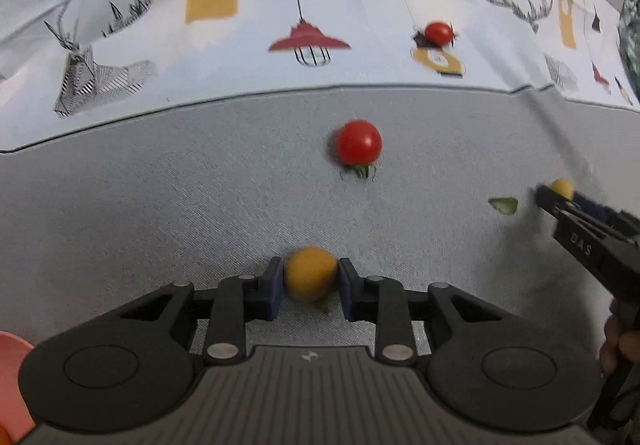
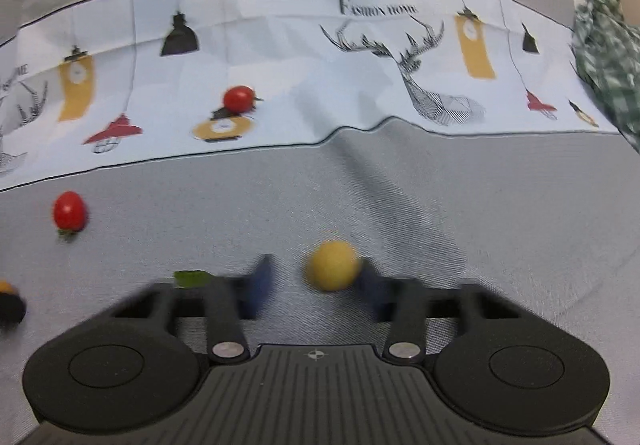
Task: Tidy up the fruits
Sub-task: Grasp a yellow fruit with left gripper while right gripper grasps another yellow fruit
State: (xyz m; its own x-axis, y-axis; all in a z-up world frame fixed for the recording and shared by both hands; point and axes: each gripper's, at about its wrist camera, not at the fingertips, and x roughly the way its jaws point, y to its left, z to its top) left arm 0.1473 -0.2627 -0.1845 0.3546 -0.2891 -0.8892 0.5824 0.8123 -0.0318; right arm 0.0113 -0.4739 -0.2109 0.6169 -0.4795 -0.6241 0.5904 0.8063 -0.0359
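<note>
**Both tongs at yellow fruits on the grey cloth**

The left tongs (image 1: 311, 279) are clenched on a round orange-yellow cherry tomato (image 1: 311, 277), their dark blue pads pressed to its two sides, low over the grey woven cloth (image 1: 160, 205). The right tongs (image 2: 316, 281) stand released: a paler round yellow cherry tomato (image 2: 333, 265) sits between the fingers against the right one, with a clear gap to the left one. Motion blur smears these fingertips, so real contact cannot be told.

Taking the round red cherry tomato with a green stem (image 1: 359, 143) as landmark: the orange-yellow fruit lies nearer the left camera than it, almost straight below. A small green leaf scrap (image 1: 504, 204) lies to its right, and just beyond that scrap the right tongs come in from the frame edge. A second red cherry tomato (image 1: 439, 33) rests farther off, up and to the right, on the white printed cloth (image 1: 248, 5), over a drawn yellow lamp.

Readable writing: "FASHION HOME" above the line-drawn stags on the printed cloth, and "DAS" on the side of the right tongs in the left view.

A salmon-pink rounded object (image 1: 12, 385) is cut off at the lower-left corner of the left view, far down-left of the landmark; what it is cannot be told. A green-and-white patterned fabric (image 2: 608, 57) is blurred at the right edge.
</note>
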